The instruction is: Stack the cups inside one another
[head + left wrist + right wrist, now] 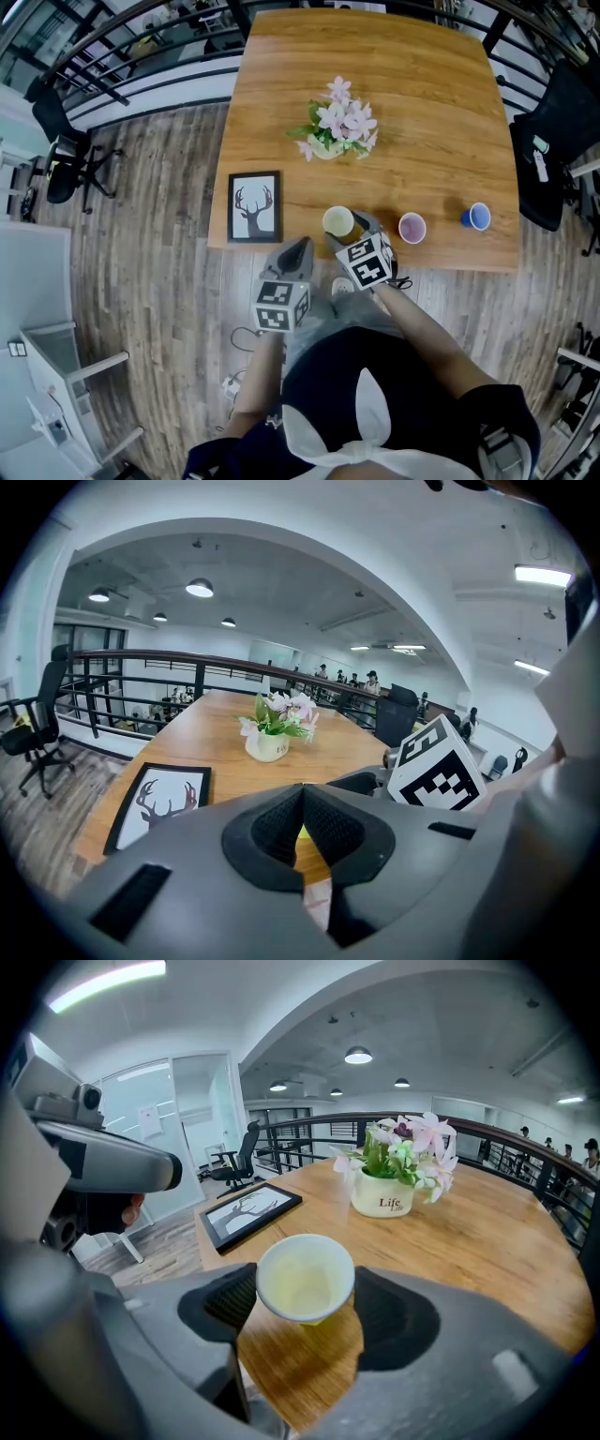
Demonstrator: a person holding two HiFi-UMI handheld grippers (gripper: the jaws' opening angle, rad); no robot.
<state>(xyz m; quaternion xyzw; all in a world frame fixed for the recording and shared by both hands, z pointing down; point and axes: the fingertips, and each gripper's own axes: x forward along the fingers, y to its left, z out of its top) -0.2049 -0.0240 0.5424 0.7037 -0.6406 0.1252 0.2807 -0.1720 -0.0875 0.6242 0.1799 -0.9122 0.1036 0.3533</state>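
Judging the yellow cup [306, 1283] as light, thin-walled and easy to crush, I would take it gently on the wall just under the rim. It stands upright near the front edge of the worktop [422, 112], between the wide-open jaws of my right claw [302, 1309], pads [232, 1303] just beside it, not yet squeezing. My left claw [302, 803] is closed on nothing.

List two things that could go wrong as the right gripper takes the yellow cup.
1. The yellow cup stands near the front edge of the table, between the open jaws of the right gripper; an uneven close could push it off.
2. It looks thin-walled; a hard squeeze might crush it.
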